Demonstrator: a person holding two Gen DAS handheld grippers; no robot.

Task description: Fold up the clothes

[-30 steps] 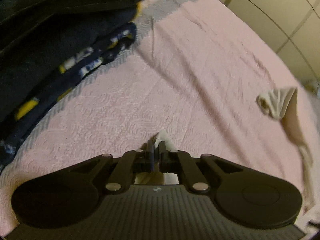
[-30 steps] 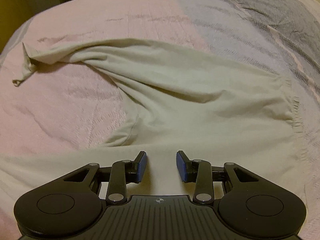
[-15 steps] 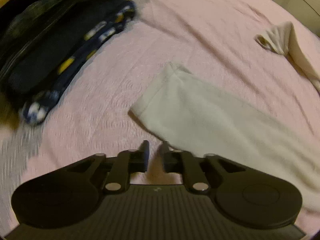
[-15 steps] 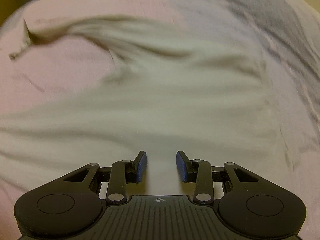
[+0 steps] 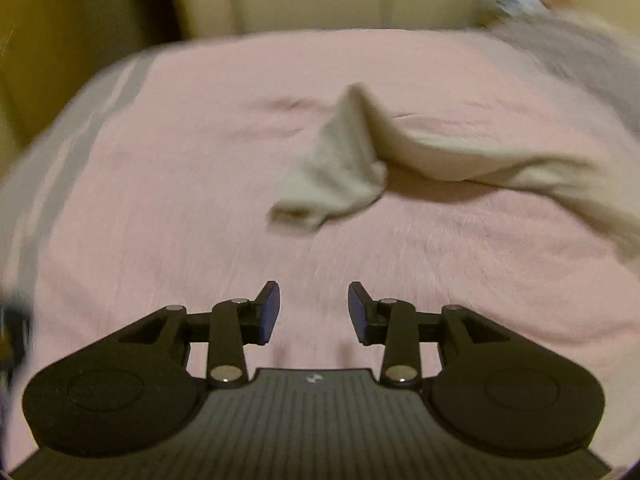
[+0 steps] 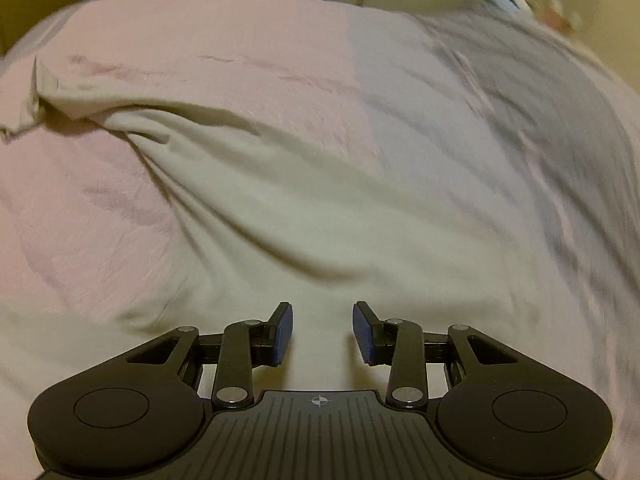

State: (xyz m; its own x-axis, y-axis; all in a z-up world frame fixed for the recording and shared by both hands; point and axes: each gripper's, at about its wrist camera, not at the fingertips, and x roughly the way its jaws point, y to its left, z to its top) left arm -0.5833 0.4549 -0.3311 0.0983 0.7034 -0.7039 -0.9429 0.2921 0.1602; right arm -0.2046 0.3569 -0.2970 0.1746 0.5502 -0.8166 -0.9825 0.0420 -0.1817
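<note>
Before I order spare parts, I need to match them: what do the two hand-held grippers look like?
Both look alike. The left gripper and the right gripper are matte black, each with two round side housings, a ribbed centre plate with a small white mark, silver pivot pins on the linkage arms, and blue pads on the fingers. No cables, hands or sleeves show.

Cream garment (image 6: 304, 216), long-sleeved, soft knit, lying unfolded on pink bedspread (image 6: 200, 40). Body spread wide and wrinkled, deep creases running diagonally, right part reaching onto bedspread's grey stripes. Sleeve (image 5: 460, 152) stretched out toward bedspread's far left side, partly lifted off surface, casting shadow beneath. Cuff end (image 5: 336, 168) bent over and drooping, crumpled, open mouth facing down-left. Picture blurred.
</note>
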